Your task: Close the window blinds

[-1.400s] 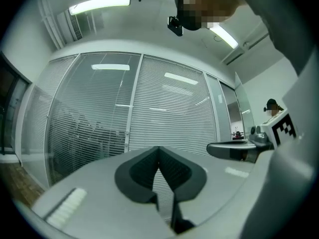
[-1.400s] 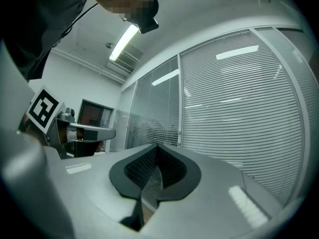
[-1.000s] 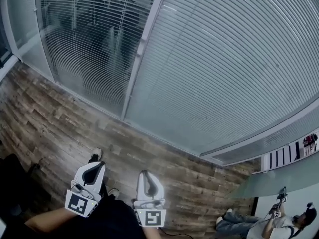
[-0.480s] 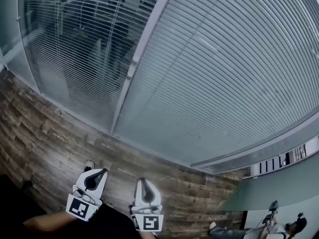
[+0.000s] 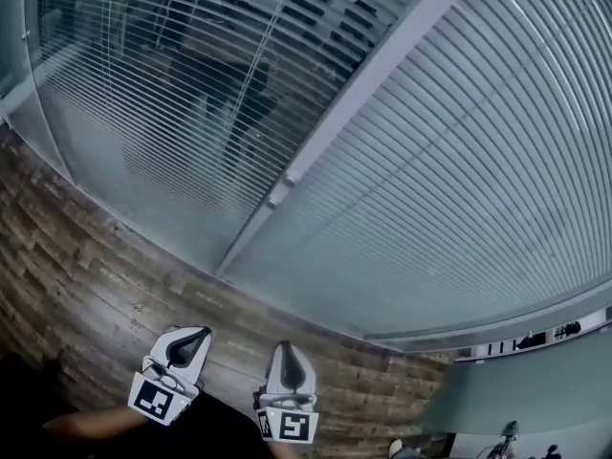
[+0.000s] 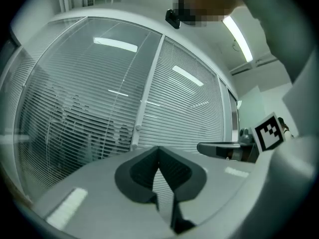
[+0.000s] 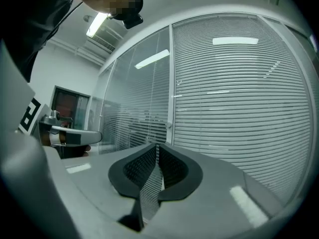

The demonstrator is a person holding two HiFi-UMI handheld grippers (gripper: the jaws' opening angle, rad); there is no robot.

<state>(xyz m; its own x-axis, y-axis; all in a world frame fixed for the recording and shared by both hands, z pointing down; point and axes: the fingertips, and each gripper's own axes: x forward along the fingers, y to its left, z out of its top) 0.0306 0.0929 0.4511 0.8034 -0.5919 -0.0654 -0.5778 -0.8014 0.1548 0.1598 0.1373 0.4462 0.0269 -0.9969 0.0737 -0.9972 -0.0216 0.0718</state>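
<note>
**Glass wall, two blinds, both grippers shut and empty**

Wood-plank floor (image 5: 86,275) runs along the foot of a glass wall that fills most of the head view. On the left pane, the left blind (image 5: 163,94) hangs with its slats turned open, so dark shapes of the room behind show through the gaps. A pale post (image 5: 354,94) slants between the panes, with a small knob (image 5: 278,199) low down on it. To the right of the post, the right blind (image 5: 478,189) has its slats turned flat and shows only light grey bands with nothing visible behind them.

Both grippers sit low in the head view, over the floor and well apart from the glass, pointing up toward the blinds. The left gripper (image 5: 196,335) is tilted a little to the right. Its own view shows its jaws meeting at the tips with nothing between them, aimed at the post. The right gripper (image 5: 284,350) stands just beside it, nearly upright. Its jaws are also together at the tips and empty, and they face the post and the right blind.
</note>
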